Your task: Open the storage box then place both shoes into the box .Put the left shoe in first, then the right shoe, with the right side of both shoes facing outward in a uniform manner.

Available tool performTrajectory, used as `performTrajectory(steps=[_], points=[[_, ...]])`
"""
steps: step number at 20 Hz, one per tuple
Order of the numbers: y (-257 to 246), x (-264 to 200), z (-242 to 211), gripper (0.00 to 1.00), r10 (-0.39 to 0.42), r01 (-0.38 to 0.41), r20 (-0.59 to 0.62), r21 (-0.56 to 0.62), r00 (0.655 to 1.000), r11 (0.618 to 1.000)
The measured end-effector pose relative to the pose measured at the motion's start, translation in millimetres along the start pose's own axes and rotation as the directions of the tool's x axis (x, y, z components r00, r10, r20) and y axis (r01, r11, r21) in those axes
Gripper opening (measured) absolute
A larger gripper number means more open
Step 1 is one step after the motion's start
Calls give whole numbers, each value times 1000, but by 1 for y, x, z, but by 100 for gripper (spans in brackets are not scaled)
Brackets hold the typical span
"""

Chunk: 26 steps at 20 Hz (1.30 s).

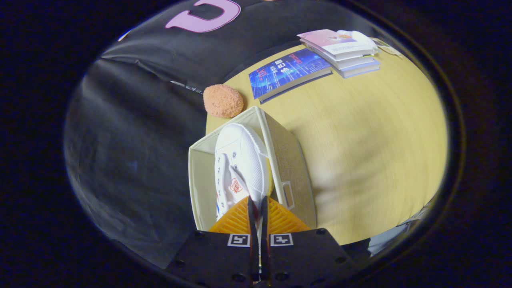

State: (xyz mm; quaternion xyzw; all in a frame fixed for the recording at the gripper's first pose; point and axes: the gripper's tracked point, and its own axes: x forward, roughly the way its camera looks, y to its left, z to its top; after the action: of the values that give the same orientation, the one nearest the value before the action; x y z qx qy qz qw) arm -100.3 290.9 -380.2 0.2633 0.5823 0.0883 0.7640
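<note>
A white canvas shoe (240, 160) hangs from my gripper (258, 202), whose two fingers are pinched shut on the shoe's heel edge. The shoe points away from me, toe towards the far end of the beige fabric storage box (288, 164). It sits over the box's open top, partly down inside it. The box stands at the near left corner of the wooden table, its cut-out handle just right of my fingers. Whether another shoe lies in the box under this one is hidden.
An orange fuzzy ball (223, 101) lies just beyond the box at the table's edge. A blue book (288, 72) and a stack of books (344, 50) lie farther back. The wooden table (368, 136) spreads to the right; the booth's black cloth hangs left.
</note>
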Motion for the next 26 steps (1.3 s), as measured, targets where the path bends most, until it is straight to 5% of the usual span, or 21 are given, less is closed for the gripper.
performTrajectory(steps=[4, 6, 19, 23, 26], points=[[10, -6, 4, 24, 7, -7, 28, 14, 1000, 1000], [12, -11, 11, 17, 4, -5, 52, 12, 999, 1000], [5, -37, 48, 17, 55, -48, 135, -57, 989, 997], [-1, -80, 94, 17, 72, -26, 306, -153, 949, 988], [-2, -131, 140, 17, 86, 28, 475, -228, 876, 973]])
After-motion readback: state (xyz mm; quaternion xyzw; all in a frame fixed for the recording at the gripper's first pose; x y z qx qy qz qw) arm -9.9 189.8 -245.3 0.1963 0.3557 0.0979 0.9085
